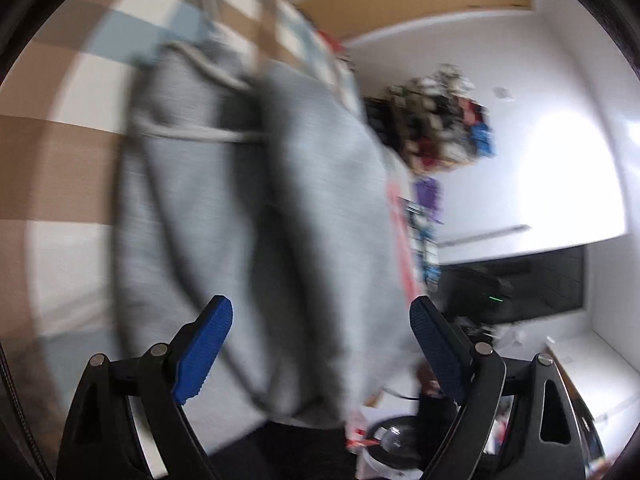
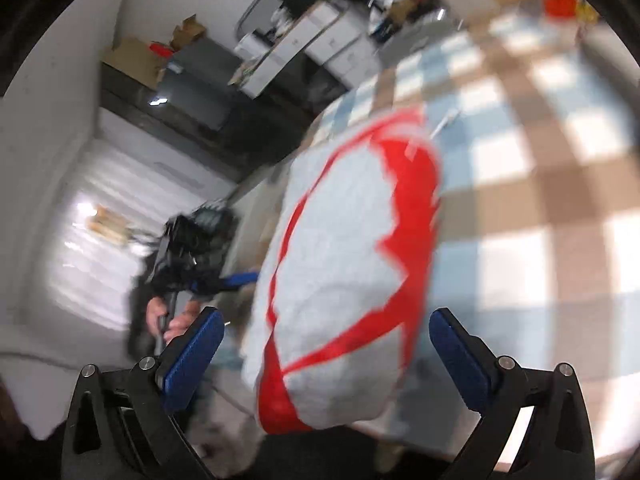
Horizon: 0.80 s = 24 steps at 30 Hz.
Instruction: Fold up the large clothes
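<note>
Both views are smeared with motion blur, so fine detail is lost. In your left wrist view, your left gripper (image 1: 320, 354) has its blue-padded fingers (image 1: 204, 354) spread wide, with nothing pressed between them. Beyond them lies a grey garment (image 1: 256, 200), folded into long lengthwise folds, with a pale drawstring cord (image 1: 200, 134) crossing its far end. It rests on a checked cover (image 1: 60, 152) of brown, white and light blue squares, and its near end hangs over the cover's edge, between and just ahead of the open fingers. A strip of red and white fabric shows along the garment's right side. Farther right is a white wall (image 1: 500, 208) with a heap of mixed clothing (image 1: 440, 128) against it. In your right wrist view, your right gripper (image 2: 326, 354) also stands wide open, its blue pads (image 2: 192, 360) well apart and touching nothing. Between and ahead of them is a bulky white bundle with red bands (image 2: 344, 272), lying on the same checked cover (image 2: 540, 200) near its edge. To the left of the bundle, your left hand (image 2: 168, 320) grips the handle of the other gripper (image 2: 192, 248), a dark blurred shape. Cluttered shelving and boxes (image 2: 280, 40) fill the background.
</note>
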Available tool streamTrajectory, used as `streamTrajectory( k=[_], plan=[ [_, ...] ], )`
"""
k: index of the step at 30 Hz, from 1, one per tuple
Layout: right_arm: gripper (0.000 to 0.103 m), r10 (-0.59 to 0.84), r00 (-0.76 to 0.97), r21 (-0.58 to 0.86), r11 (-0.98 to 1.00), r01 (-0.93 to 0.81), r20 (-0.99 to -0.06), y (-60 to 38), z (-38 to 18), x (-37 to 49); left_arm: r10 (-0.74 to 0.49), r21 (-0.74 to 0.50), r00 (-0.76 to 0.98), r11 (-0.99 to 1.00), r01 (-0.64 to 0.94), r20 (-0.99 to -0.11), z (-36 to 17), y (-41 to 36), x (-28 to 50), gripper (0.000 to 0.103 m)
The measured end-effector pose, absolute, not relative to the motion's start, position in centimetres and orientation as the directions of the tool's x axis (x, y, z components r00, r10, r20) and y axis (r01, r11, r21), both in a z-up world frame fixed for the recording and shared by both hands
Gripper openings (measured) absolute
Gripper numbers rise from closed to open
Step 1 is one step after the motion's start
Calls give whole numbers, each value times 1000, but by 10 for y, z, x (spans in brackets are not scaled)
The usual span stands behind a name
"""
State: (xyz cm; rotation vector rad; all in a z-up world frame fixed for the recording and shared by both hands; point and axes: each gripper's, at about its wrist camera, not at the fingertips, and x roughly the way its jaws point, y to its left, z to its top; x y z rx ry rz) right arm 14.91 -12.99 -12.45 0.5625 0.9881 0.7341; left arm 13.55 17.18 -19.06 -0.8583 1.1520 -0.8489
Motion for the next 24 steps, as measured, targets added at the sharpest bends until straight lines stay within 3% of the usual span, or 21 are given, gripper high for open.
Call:
streamTrajectory(
  k=[2, 7, 16, 24],
  plan=[
    [103, 831, 340, 784, 540, -307, -440, -121, -137, 147, -915, -909, 118, 398, 124, -385, -196, 151, 138, 88],
    [103, 885, 349, 852, 419, -313, -307, -120, -139, 155, -945, -945, -12, 325, 36, -326, -229, 114, 151, 88],
    [103, 889, 195, 803, 459, -381, -415, -99, -131, 160, -992, -991, 58, 112, 70, -108, -221, 131, 164, 88],
    [103, 739, 111, 627, 633, -455, -665, -42, -123, 174, -988, -991, 145, -42, 129, 61, -210, 176, 162, 88]
  ],
)
